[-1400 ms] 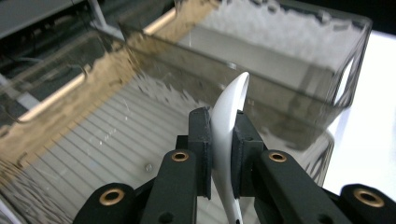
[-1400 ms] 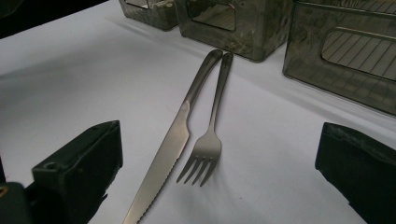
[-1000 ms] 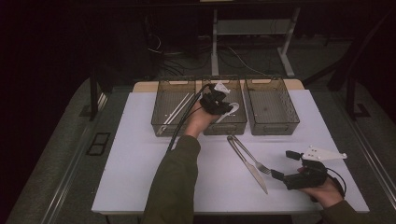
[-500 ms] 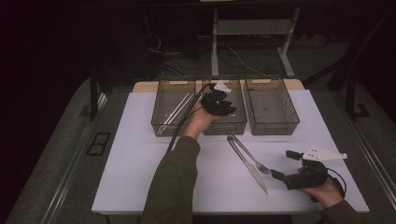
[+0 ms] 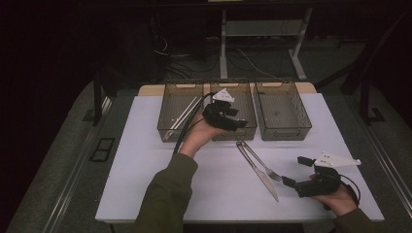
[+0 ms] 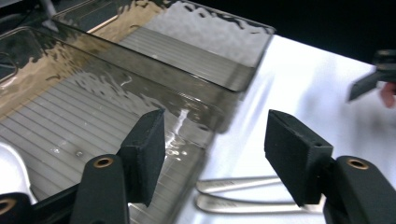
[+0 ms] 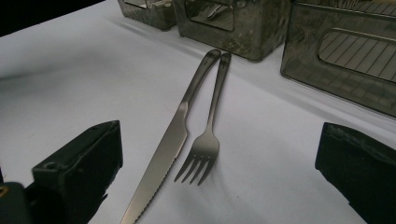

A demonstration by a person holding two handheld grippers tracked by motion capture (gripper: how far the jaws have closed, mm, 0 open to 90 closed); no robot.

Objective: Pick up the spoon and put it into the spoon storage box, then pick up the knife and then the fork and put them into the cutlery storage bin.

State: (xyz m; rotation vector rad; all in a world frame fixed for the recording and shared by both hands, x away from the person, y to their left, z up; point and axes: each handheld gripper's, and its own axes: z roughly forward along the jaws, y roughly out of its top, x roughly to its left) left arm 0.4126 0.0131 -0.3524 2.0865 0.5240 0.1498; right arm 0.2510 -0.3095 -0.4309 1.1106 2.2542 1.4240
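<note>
- L tongs (image 5: 232,119) over middle bin (image 5: 245,133), jaws just been opening, nothing between.
- R tongs (image 5: 296,171) wide, aimed at knife (image 7: 161,154) & fork (image 7: 208,137) ahead on counter (image 5: 145,165), prob. next pickup.

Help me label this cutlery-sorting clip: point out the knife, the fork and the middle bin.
knife (image 7: 164,144): right gripper view, middle of the blade.
fork (image 7: 201,148): right gripper view, head just above the tines.
middle bin (image 5: 245,132): high view, its front wall near the table.
</note>
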